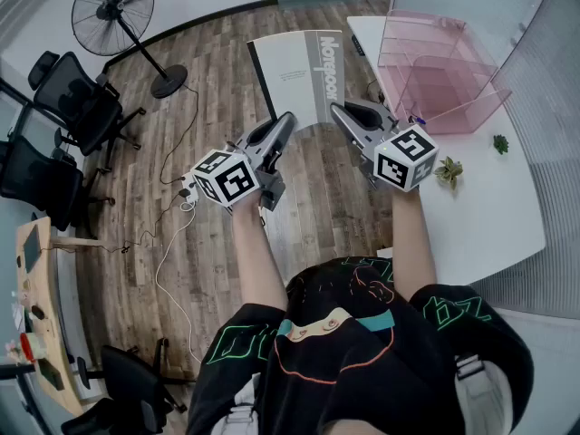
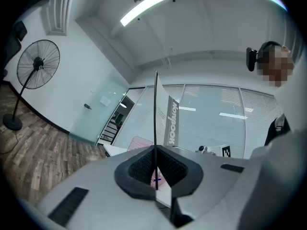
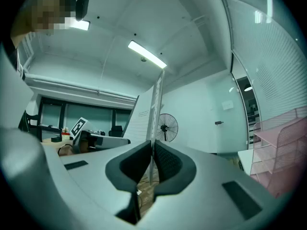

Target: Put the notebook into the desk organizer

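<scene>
The notebook (image 1: 299, 72), white with a grey spine, is held upright in the air between both grippers. My left gripper (image 1: 288, 121) is shut on its lower left edge, and my right gripper (image 1: 336, 110) is shut on the lower edge by the spine. In the left gripper view the cover's edge (image 2: 156, 114) runs up as a thin dark line out of the shut left gripper (image 2: 156, 169). In the right gripper view the notebook (image 3: 156, 111) rises from the shut right gripper (image 3: 152, 164). The pink desk organizer (image 1: 444, 72) stands on the white desk (image 1: 480, 207), right of the notebook.
Two small green plants (image 1: 449, 170) sit on the desk near my right gripper. A standing fan (image 1: 113, 12) and black office chairs (image 1: 77, 107) are on the wooden floor to the left, with cables (image 1: 177, 207) trailing below. A frosted glass wall (image 1: 553, 89) bounds the desk's right side.
</scene>
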Demonstrator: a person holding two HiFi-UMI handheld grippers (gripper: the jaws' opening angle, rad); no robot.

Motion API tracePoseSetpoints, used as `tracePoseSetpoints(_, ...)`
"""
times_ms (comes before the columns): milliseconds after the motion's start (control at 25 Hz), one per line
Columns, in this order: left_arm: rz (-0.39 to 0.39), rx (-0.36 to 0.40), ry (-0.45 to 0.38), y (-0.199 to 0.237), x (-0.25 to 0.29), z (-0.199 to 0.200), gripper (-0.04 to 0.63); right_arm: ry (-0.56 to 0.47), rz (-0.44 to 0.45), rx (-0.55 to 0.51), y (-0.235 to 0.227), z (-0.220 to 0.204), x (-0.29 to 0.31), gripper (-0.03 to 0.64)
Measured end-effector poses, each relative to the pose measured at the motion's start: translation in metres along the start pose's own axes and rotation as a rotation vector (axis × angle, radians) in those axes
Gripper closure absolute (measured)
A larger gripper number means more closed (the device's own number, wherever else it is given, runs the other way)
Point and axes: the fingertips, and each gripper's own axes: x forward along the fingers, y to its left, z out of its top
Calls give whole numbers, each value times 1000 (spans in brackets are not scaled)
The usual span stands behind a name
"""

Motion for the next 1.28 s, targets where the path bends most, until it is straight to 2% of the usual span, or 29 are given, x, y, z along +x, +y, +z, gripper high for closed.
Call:
tracePoseSetpoints(280, 11, 4, -8, 8, 17, 0, 591, -5, -13, 21, -21, -2, 5, 595)
tracePoseSetpoints(600, 26, 13, -2, 19, 41, 1, 591, -13, -2, -4, -47, -3, 11, 594)
tracePoseSetpoints(840, 41, 51, 3, 21, 58, 13, 591, -41, 20, 17, -69, 6, 19, 594)
tracePoseSetpoints(1040, 87, 70, 14, 30, 57, 22, 591, -51, 47, 32, -70, 7, 33, 594)
tracePoseSetpoints(1280, 91, 88, 15, 43, 66, 40, 591, -76, 57, 38, -83, 18, 52, 594)
